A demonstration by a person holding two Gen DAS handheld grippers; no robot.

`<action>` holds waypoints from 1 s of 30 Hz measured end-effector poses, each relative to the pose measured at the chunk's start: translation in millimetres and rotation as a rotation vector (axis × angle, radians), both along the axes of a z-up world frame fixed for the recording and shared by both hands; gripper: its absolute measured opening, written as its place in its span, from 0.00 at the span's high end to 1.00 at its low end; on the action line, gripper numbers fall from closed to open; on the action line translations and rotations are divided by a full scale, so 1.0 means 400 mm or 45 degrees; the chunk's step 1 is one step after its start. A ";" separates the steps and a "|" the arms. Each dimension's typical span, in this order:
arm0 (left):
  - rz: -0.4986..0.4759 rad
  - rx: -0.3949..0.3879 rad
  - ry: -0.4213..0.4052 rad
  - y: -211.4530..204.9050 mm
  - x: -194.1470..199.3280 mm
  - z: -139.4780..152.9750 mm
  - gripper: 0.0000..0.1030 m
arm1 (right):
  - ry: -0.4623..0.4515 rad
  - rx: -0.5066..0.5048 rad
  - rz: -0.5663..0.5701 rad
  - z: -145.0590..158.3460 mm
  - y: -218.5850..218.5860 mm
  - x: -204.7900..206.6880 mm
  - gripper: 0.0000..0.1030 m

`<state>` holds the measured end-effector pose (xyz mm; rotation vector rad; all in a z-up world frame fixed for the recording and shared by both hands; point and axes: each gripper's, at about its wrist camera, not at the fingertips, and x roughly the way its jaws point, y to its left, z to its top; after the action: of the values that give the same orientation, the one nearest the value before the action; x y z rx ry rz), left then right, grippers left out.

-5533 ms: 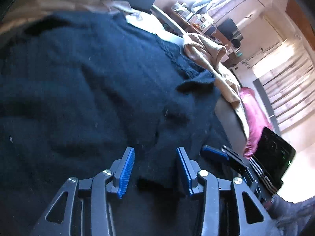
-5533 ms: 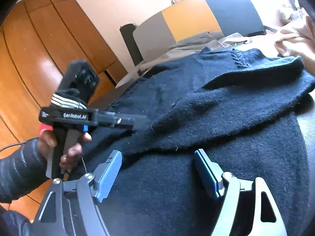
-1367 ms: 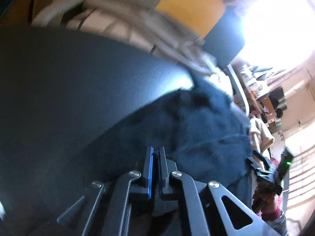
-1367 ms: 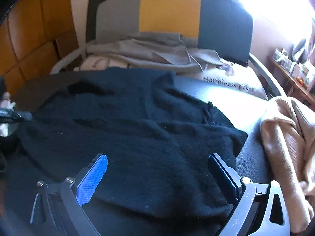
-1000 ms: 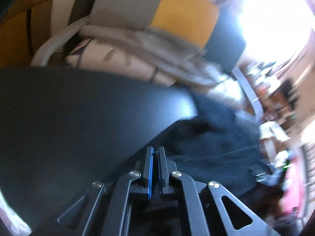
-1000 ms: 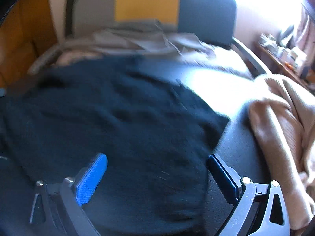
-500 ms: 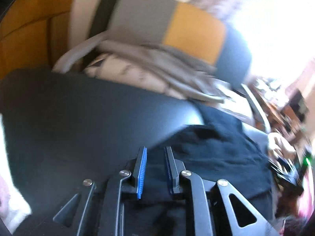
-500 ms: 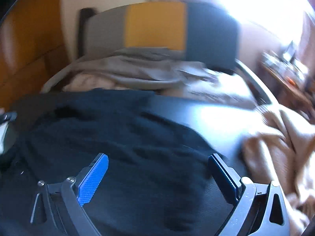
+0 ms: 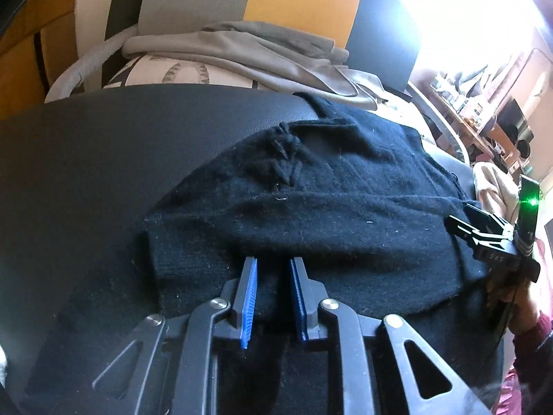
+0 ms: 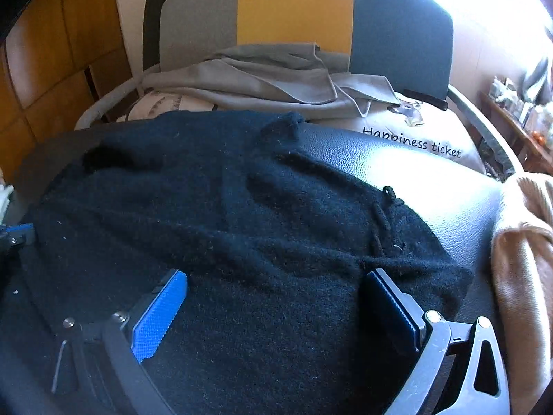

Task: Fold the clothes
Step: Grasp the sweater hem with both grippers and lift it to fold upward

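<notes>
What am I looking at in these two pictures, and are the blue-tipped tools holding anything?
A person folding clothes holds one hand-held gripper in each hand; each carries a camera looking along its blue fingers. In the left view, the left hand-held gripper is opening, its pads clear of the black sweater below them. The right view shows the right hand-held gripper wide open above that sweater, gripping nothing. The sweater lies on a black leather-like surface; a grey garment lies behind and a beige one at the right.

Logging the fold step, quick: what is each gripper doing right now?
Left gripper: jaws opening, black sweater fabric between the pads but no longer pinched.
Right gripper: wide open over the sweater, holding nothing.
</notes>
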<state>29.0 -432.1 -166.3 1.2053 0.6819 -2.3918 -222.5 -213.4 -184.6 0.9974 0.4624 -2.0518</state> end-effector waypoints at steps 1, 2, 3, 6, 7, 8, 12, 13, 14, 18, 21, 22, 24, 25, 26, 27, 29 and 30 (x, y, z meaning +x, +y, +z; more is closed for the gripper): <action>0.011 0.014 0.005 -0.003 0.004 0.006 0.81 | 0.003 0.000 0.001 0.001 0.002 0.002 0.00; 0.022 0.031 0.009 -0.006 0.008 0.013 0.81 | 0.004 -0.002 0.001 0.002 0.002 0.002 0.00; 0.033 0.049 0.012 -0.010 0.013 0.020 0.83 | 0.005 -0.003 0.001 0.003 0.003 0.003 0.00; 0.022 0.181 0.152 -0.050 0.006 0.067 0.81 | -0.031 -0.010 0.022 0.012 0.011 0.006 0.00; 0.024 0.210 0.214 -0.069 0.000 0.090 0.80 | -0.051 -0.013 0.037 0.016 0.013 0.004 0.00; 0.006 0.255 0.262 -0.097 -0.017 0.109 0.79 | -0.093 -0.042 0.070 0.028 0.016 -0.005 0.00; -0.065 0.401 0.365 -0.208 -0.126 0.152 0.74 | -0.267 -0.269 0.170 0.111 0.017 -0.093 0.00; -0.077 0.419 0.361 -0.230 -0.161 0.155 0.73 | -0.310 -0.313 0.173 0.128 0.006 -0.131 0.00; -0.073 0.397 0.356 -0.248 -0.200 0.154 0.70 | -0.357 -0.349 0.174 0.140 -0.009 -0.170 0.00; -0.140 0.351 0.264 -0.292 -0.347 0.132 0.64 | -0.616 -0.408 0.144 0.117 -0.098 -0.346 0.00; -0.160 0.391 0.171 -0.311 -0.433 0.084 0.64 | -0.772 -0.429 0.135 0.064 -0.145 -0.429 0.01; -0.161 0.418 0.146 -0.315 -0.455 0.066 0.64 | -0.804 -0.431 0.133 0.051 -0.155 -0.440 0.01; -0.169 0.444 0.137 -0.319 -0.485 0.043 0.64 | -0.915 -0.458 0.153 0.017 -0.177 -0.461 0.01; -0.171 0.450 0.134 -0.321 -0.495 0.035 0.64 | -0.960 -0.476 0.174 0.006 -0.185 -0.463 0.01; -0.173 0.455 0.131 -0.323 -0.505 0.028 0.64 | -0.987 -0.491 0.190 0.000 -0.193 -0.465 0.01; -0.169 0.465 0.152 -0.328 -0.513 0.024 0.64 | -0.992 -0.502 0.202 0.000 -0.203 -0.466 0.01; -0.153 0.494 0.167 -0.340 -0.525 0.016 0.64 | -1.026 -0.506 0.232 -0.003 -0.228 -0.469 0.01; -0.150 0.500 0.166 -0.343 -0.532 0.013 0.64 | -1.047 -0.504 0.247 -0.004 -0.241 -0.471 0.00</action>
<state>-183.9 -569.2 -160.9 1.2730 1.1971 -2.5266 -410.8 -309.8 -186.3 1.3570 -0.2612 -1.3217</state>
